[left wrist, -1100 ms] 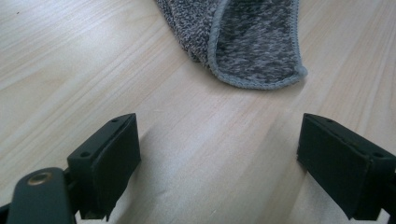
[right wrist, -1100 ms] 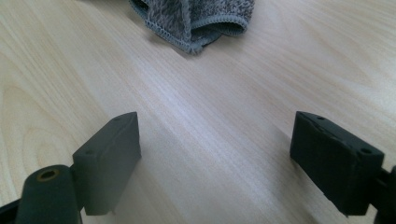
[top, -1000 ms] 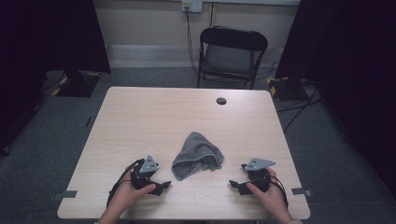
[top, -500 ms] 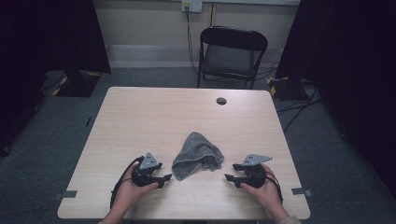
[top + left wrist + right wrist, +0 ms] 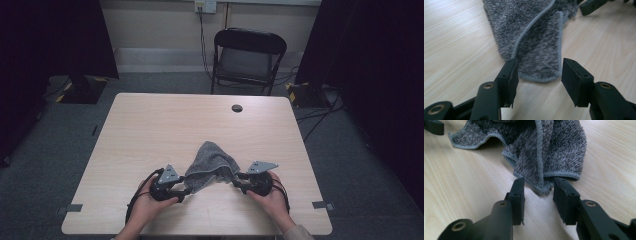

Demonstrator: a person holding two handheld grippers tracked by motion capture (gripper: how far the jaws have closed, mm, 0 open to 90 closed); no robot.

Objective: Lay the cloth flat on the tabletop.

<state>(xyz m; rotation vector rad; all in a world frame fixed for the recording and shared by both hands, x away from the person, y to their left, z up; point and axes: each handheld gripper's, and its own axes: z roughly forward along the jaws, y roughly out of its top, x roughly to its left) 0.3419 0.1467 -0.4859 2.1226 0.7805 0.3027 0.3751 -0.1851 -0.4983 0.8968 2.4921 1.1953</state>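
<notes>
A crumpled grey towel (image 5: 210, 162) lies on the wooden table (image 5: 150, 130), near its front edge. My left gripper (image 5: 186, 191) sits at the towel's left corner and my right gripper (image 5: 234, 181) at its right corner, each held in a hand. In the left gripper view the hemmed corner (image 5: 539, 62) lies between the jaws of the left gripper (image 5: 539, 75); the pads stand apart from it. In the right gripper view a folded corner tip (image 5: 544, 186) pokes between the jaws of the right gripper (image 5: 539, 192), unpressed. Both pairs of jaws have just been closing around these corners.
A small dark round grommet (image 5: 237, 108) sits at the table's far side. A black folding chair (image 5: 248, 55) stands behind the table. Bare wood stretches to the left, right and beyond the towel. The front table edge runs close beneath both hands.
Both hands have moved inward to the towel, the right one more. Both pairs of jaws have narrowed, and the towel's corners now lie between them.
</notes>
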